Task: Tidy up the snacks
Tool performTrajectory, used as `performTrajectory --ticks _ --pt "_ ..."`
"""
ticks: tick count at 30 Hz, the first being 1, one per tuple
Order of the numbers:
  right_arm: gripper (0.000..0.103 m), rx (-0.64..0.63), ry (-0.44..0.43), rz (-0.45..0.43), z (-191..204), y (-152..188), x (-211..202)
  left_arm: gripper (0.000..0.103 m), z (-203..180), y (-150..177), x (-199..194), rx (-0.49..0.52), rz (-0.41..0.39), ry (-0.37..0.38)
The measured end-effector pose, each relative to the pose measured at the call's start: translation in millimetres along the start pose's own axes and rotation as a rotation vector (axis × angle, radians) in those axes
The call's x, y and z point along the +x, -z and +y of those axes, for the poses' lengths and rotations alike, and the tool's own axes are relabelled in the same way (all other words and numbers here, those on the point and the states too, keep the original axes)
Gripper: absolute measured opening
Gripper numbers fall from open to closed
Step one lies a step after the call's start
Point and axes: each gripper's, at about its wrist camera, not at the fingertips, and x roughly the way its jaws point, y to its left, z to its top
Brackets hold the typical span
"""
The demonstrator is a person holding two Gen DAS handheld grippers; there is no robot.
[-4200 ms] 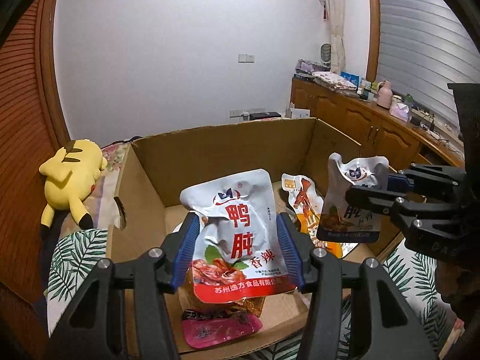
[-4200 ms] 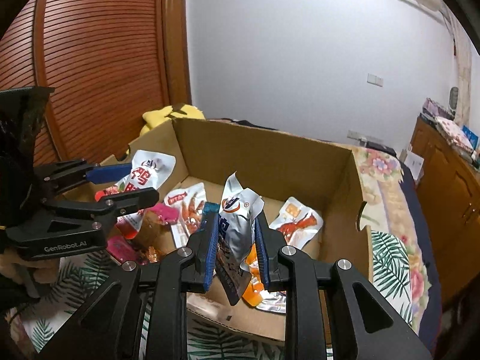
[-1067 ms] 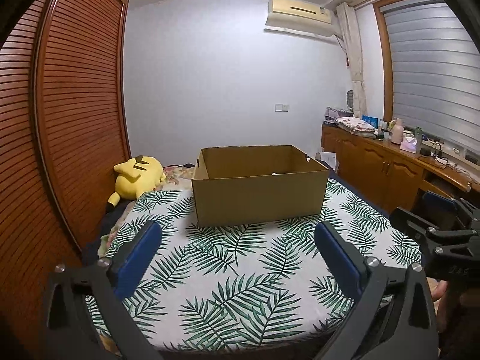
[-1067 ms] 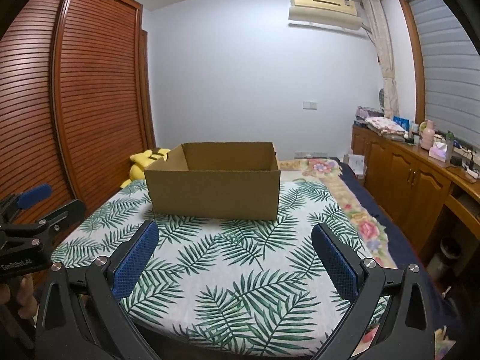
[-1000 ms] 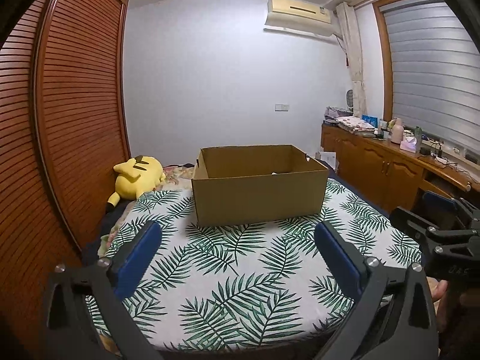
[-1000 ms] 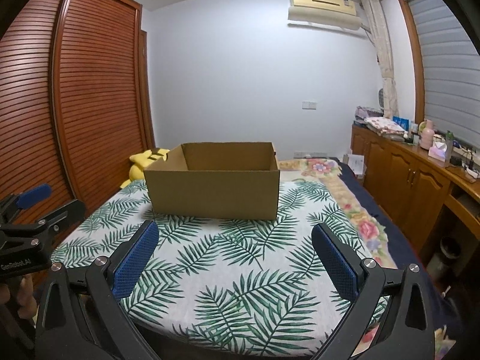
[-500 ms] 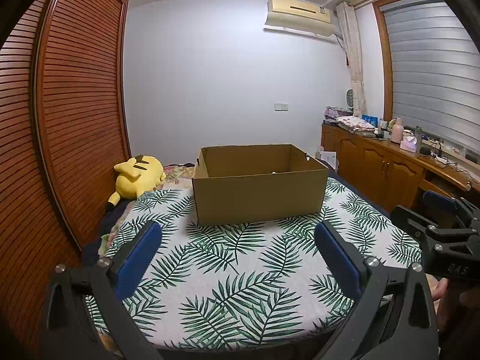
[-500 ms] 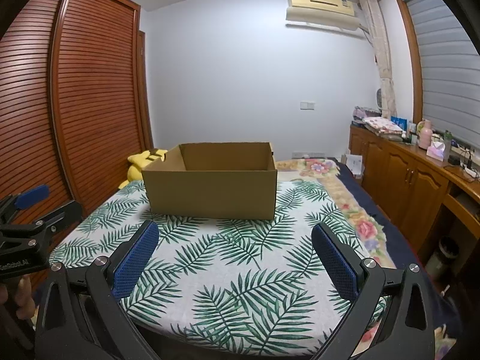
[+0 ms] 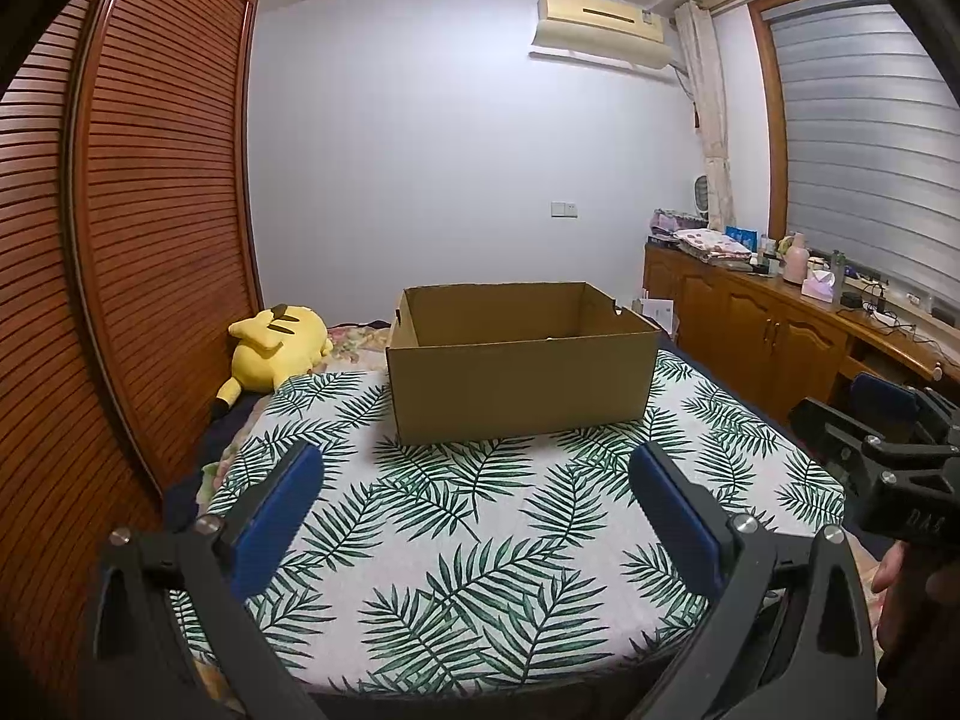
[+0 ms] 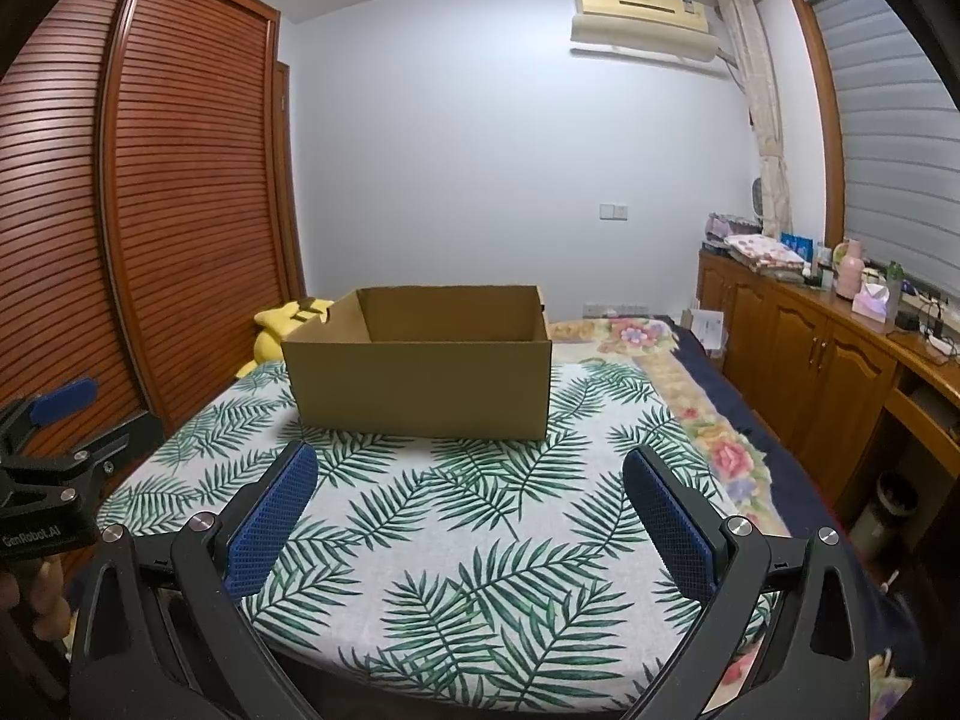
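Note:
An open brown cardboard box point(image 9: 522, 384) stands on the leaf-print bedspread point(image 9: 480, 540); it also shows in the right wrist view point(image 10: 420, 384). Its walls hide the snack packs; only a white sliver shows at the rim. My left gripper point(image 9: 477, 510) is open and empty, well back from the box, near the bed's front edge. My right gripper point(image 10: 471, 510) is open and empty at about the same distance. Each gripper shows at the edge of the other's view: the right gripper point(image 9: 870, 426), the left gripper point(image 10: 54, 420).
A yellow plush toy point(image 9: 276, 348) lies left of the box by the slatted wooden wardrobe point(image 9: 138, 240). Wooden cabinets point(image 9: 780, 336) with bottles and folded cloth run along the right wall. A floral blanket point(image 10: 678, 372) covers the bed's right side.
4.2 s ago each gripper held a snack pack over the box. Both are now open, empty and pulled far back. In the last second the view barely shifts.

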Motion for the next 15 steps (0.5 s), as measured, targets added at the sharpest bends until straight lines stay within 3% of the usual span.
performTrajectory --ticks 15 --pt "0.103 0.000 0.002 0.000 -0.2 -1.0 0.2 0.103 -0.7 1.0 -0.2 0.002 -0.002 -0.002"
